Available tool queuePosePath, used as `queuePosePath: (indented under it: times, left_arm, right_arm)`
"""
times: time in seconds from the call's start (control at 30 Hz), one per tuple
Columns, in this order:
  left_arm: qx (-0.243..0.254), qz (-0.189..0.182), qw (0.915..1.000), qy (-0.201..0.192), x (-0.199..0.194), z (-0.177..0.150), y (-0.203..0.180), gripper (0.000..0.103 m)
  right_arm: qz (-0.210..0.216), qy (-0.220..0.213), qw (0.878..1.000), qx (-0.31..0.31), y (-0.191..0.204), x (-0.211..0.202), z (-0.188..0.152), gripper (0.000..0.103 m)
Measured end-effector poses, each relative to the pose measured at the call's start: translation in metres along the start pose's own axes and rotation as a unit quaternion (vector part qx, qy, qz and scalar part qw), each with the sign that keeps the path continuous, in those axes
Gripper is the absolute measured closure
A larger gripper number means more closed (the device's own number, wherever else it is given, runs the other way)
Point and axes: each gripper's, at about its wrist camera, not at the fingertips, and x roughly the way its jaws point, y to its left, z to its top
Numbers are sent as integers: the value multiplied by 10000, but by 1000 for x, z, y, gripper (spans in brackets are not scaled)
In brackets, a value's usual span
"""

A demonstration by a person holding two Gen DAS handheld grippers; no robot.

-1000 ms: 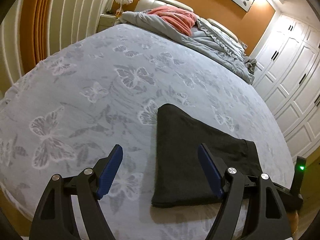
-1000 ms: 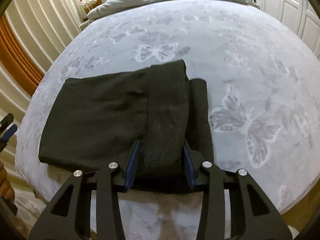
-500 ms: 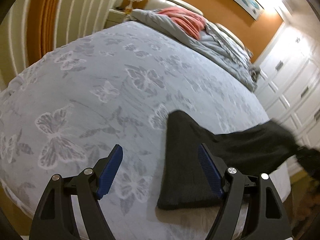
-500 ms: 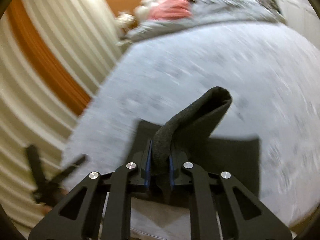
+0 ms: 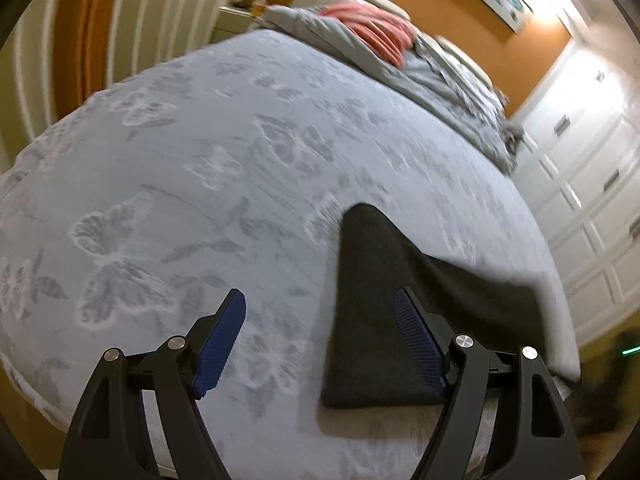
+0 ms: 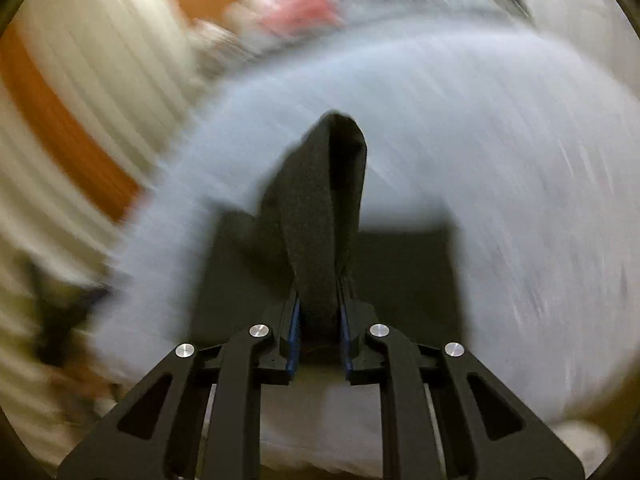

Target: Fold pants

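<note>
On bed (image 5: 224,168), right gripper (image 6: 319,332) pinching pants (image 6: 320,216)

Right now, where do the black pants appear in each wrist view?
Left wrist: pants lie flat at lower right, under the open left gripper.
Right wrist: pants stand in the centre, pinched by the right gripper.
Shared landmark: pink blanket at the bed's far end.
</note>
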Motion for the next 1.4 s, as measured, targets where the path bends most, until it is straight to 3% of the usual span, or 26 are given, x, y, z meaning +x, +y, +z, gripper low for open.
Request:
queuePosePath:
  times: [0.03,0.07,0.1,0.13,0.23,0.4,0.5,0.53,0.57,0.6,0.63,0.67,0.7,0.77,0.87,0.93,0.97,1.0,1.03,1.07,1.1,1.17,1.2,1.27,1.37,1.4]
  left_arm:
    - [70,-44,9999,76,5,-3,-5,29]
    - [117,-112,9997,195,11,-6,-12,28]
    - [124,-150,9994,290,16,-8,-16,26]
    - [109,-185,9991,379,22,-10,-19,26]
    - [67,-278,9961,833,48,-19,-29,26]
    - [-61,-117,9908,1349,83,-36,-35,26]
    - [-230,-104,9868,1602,99,-44,-31,26]
    - [-272,-163,9886,1471,100,-46,-30,27]
    - [-234,-216,9893,1425,99,-45,-30,34]
    - [-174,-345,9890,1427,99,-45,-31,61]
    - [-148,-507,9875,1486,100,-45,-31,74]
    - [-188,-565,9874,1466,97,-43,-29,89]
    - [-186,-636,9874,1438,92,-41,-28,93]
    - [-232,-910,9878,1243,67,-32,-24,95]
    - [-250,-1132,9884,984,29,-32,-15,94]
    - [-117,-704,9924,1001,23,-46,-5,84]
    - [-54,-243,9941,1058,26,-56,-1,78]
    - [-88,152,9939,1090,29,-66,2,75]
    - [-94,348,9936,1073,29,-71,3,75]
    - [-58,257,9948,986,25,-74,2,70]
    - [-34,152,9961,870,19,-75,2,65]
    - [55,80,9993,355,3,-74,-4,57]
    - [96,80,9998,120,-4,-73,-6,53]
    - [211,125,9994,-242,-13,-71,-13,47]
    - [279,236,9991,-228,2,-63,-28,43]
    - [303,291,9990,-145,12,-58,-35,43]
  right_arm:
    - [-375,268,9984,314,-28,19,-16,88]
    - [-242,240,9980,534,-43,22,-23,87]
    - [271,87,9965,790,-55,15,-28,86]
    - [360,2,9955,880,-59,10,-27,84]
    - [-224,-420,9979,438,-51,-9,-8,80]
    - [-358,-579,9976,104,-51,1,15,39]
    - [-350,-327,9989,-19,-55,20,16,28]
    - [-288,-237,9993,15,-49,25,8,26]
    - [-116,-109,9998,88,-52,33,5,25]
    - [29,-11,9999,167,-54,41,4,42]
    - [193,92,9994,278,-58,50,2,61]
    - [650,249,9961,547,-63,61,0,68]
    - [765,237,9941,735,-66,61,1,77]
    - [874,87,9946,555,-57,42,9,83]
    - [1387,-254,9896,277,-39,-6,14,89]
    - [1310,-271,9909,124,-36,-15,9,84]
    - [1003,-222,9947,-6,-38,-11,3,69]
    - [381,-210,9990,-138,-43,-3,-5,61]
    - [-183,-274,9993,-192,-46,1,-10,61]
    - [-725,-395,9964,-219,-52,4,-17,61]
    - [-628,-474,9968,-129,-56,1,-21,64]
    - [283,-624,9976,64,-52,-11,-20,80]
    - [508,-683,9963,-114,-39,-18,-15,84]
    - [549,-715,9939,-639,-6,-21,-5,89]
    - [683,-396,9896,-1206,32,6,9,94]
    - [548,-283,9901,-1261,38,22,15,94]
